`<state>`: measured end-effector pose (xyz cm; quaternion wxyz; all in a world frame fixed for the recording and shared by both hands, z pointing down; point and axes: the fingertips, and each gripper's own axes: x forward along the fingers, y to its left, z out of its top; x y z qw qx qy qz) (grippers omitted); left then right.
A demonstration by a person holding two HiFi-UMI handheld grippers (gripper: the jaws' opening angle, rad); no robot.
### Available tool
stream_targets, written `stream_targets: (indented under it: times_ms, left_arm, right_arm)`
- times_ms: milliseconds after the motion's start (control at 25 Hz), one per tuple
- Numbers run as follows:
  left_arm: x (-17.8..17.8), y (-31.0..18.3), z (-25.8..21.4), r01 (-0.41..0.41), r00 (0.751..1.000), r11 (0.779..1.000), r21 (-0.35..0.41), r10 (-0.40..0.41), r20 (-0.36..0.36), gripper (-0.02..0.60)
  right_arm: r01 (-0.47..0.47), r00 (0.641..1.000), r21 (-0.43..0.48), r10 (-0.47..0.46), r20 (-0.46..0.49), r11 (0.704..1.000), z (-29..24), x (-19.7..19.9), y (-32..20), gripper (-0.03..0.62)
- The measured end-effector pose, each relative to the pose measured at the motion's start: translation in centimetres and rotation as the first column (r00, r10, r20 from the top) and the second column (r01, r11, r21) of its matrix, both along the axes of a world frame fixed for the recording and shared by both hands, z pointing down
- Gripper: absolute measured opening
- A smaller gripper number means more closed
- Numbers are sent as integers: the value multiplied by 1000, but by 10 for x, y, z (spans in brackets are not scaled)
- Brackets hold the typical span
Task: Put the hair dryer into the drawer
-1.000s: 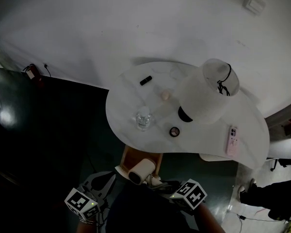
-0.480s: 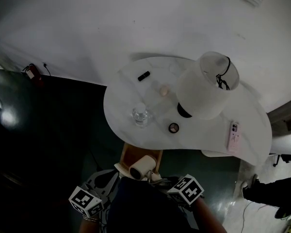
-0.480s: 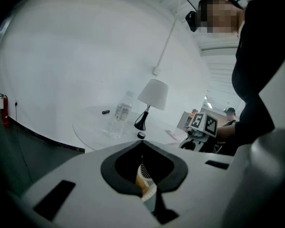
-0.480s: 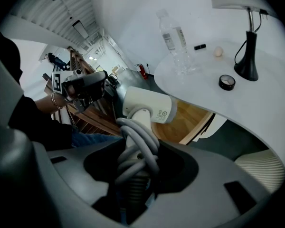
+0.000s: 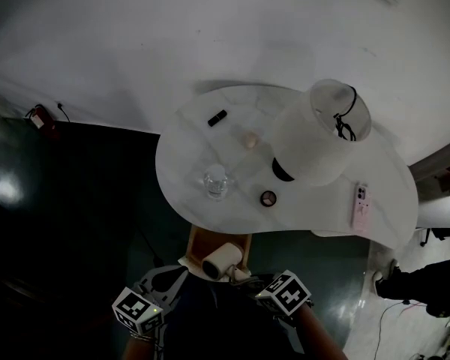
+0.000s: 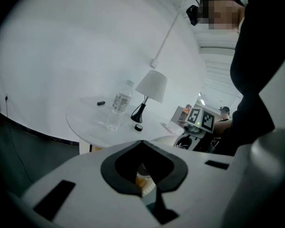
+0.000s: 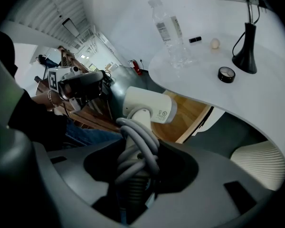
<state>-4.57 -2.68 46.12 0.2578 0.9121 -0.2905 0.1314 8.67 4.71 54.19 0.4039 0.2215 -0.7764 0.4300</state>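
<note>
The cream hair dryer (image 5: 221, 259) hangs over the open wooden drawer (image 5: 202, 238) under the near edge of the table. My right gripper (image 5: 240, 274) is shut on its handle. In the right gripper view the handle, wrapped in grey cord, sits between the jaws of the right gripper (image 7: 133, 175), and the hair dryer (image 7: 147, 106) body points toward the drawer (image 7: 190, 115). My left gripper (image 5: 176, 272) is just left of the dryer, holding nothing. The left gripper (image 6: 145, 189) jaws look shut.
The round white table (image 5: 187, 193) carries a white lamp (image 5: 315, 137), a water bottle (image 5: 217, 180), a small round tin (image 5: 268, 198), a pink phone (image 5: 359, 206), a black stick (image 5: 217, 118) and a small ball (image 5: 249, 142). The floor to the left is dark.
Both grippers and the hair dryer have sunk slightly toward the drawer. The right gripper's hold on the handle is unchanged.
</note>
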Motion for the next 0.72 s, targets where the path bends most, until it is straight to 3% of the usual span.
stream_targets:
  times_ms: [360,720]
  left_arm:
    - [-8,-13,21,-152,988,987,-59,152,-12,8]
    - [-20,-30,38,-223,975,966,-127,220,-37,8]
  right_arm:
    - [-76,996,-43,74,-49,996,13,-16,-9,215]
    - [-153,984,-80,144,-106,985,24,-32,-18,215]
